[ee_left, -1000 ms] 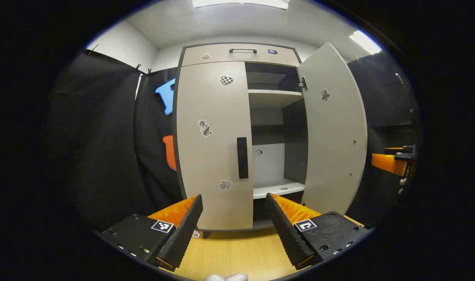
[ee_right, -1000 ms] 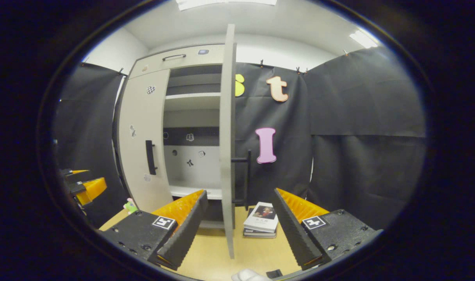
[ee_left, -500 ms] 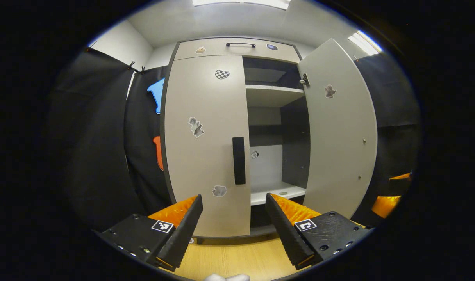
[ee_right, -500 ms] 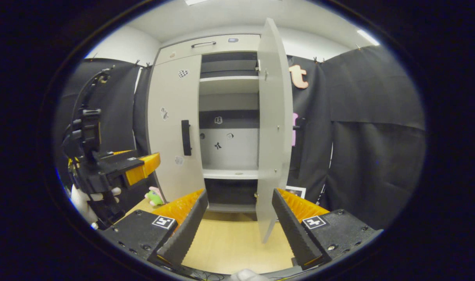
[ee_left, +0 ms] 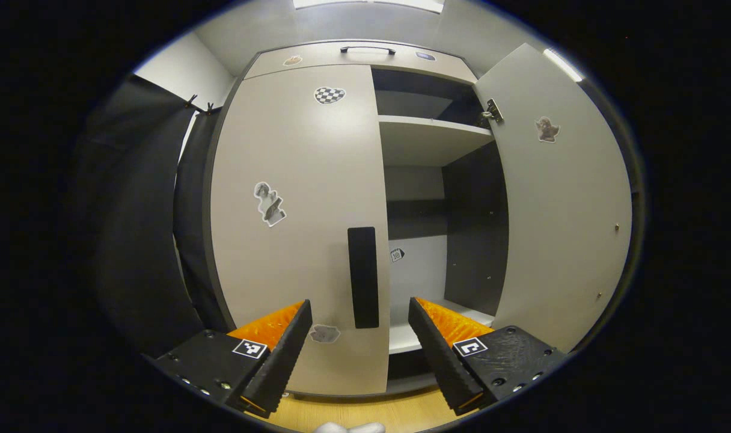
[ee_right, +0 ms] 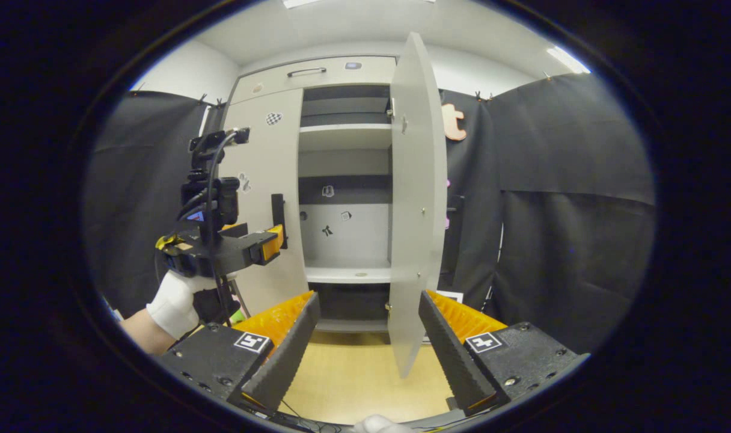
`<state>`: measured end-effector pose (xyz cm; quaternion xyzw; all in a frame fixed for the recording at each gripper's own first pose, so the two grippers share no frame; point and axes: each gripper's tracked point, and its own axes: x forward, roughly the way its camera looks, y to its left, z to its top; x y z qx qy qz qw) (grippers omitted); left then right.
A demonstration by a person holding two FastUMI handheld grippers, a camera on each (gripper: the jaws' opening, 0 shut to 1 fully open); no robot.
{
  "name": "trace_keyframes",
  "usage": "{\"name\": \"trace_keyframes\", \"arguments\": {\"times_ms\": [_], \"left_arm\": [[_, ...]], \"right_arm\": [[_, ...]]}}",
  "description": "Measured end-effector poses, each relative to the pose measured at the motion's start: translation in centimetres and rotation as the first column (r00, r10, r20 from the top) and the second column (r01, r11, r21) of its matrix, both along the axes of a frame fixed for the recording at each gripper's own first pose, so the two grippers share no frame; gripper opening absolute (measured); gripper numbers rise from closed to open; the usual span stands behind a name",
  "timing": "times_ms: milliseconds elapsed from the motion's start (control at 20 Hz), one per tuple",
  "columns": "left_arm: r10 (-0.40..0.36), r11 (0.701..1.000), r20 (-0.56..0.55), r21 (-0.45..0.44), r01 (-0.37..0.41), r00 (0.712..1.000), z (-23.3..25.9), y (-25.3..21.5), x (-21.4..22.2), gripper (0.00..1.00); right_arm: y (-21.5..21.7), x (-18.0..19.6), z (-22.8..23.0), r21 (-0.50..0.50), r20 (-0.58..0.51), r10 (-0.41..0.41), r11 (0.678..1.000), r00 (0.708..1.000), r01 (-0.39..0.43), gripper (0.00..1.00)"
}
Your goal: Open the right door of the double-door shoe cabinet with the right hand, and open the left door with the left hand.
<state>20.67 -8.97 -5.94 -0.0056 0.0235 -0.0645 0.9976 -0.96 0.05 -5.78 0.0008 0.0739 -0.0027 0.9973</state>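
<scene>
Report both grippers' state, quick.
Left gripper: open, holding nothing, lined up on the left door's handle.
Right gripper: open, holding nothing, back from the open right door.

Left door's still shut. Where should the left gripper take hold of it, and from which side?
Likely the black vertical handle near the left door's inner edge. Come straight on with the open left gripper, one finger on each side of the bar, since it stands upright.
</scene>
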Motion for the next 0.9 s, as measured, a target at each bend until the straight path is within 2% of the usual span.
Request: {"name": "trace_keyframes", "arguments": {"times_ms": [350,550,650,750,800,850,900], "left_arm": [[0.031,0.999,0.001,-0.018,-0.031,1.000,-0.6,-0.2,5.7,0.96],[0.024,0.999,-0.025,-0.030,-0.024,0.999,-1.4,-0.3,7.5,0.96],[0.046,0.999,-0.023,-0.011,-0.047,0.999,-1.5,0.0,7.6,0.95],[0.061,0.998,-0.029,0.006,-0.061,0.998,-1.7,0.2,7.6,0.86],[0.054,0.998,-0.024,0.009,-0.054,0.998,-1.7,0.1,7.8,0.69],[0.049,0.999,-0.024,0.003,-0.049,0.999,-1.7,-0.1,7.6,0.70],[0.025,1.000,-0.026,-0.014,-0.026,0.999,-1.7,-0.6,7.6,0.57]], "right_arm": [[-1.8,-0.1,0.6,-0.032,-0.001,-0.053,0.998,0.999,0.053,1.00],[-2.7,0.1,0.2,-0.024,-0.018,-0.063,0.998,0.998,0.063,1.00],[-2.7,0.3,0.2,-0.013,-0.023,-0.059,0.998,0.998,0.058,1.00],[-2.8,0.4,0.1,-0.014,-0.029,-0.056,0.998,0.998,0.055,1.00],[-2.7,0.5,0.1,-0.012,-0.029,-0.051,0.999,0.998,0.051,1.00],[-2.5,0.5,0.3,-0.010,-0.028,-0.045,0.999,0.999,0.045,1.00],[-2.4,0.5,0.4,-0.011,-0.024,-0.039,0.999,0.999,0.039,1.00]]}}
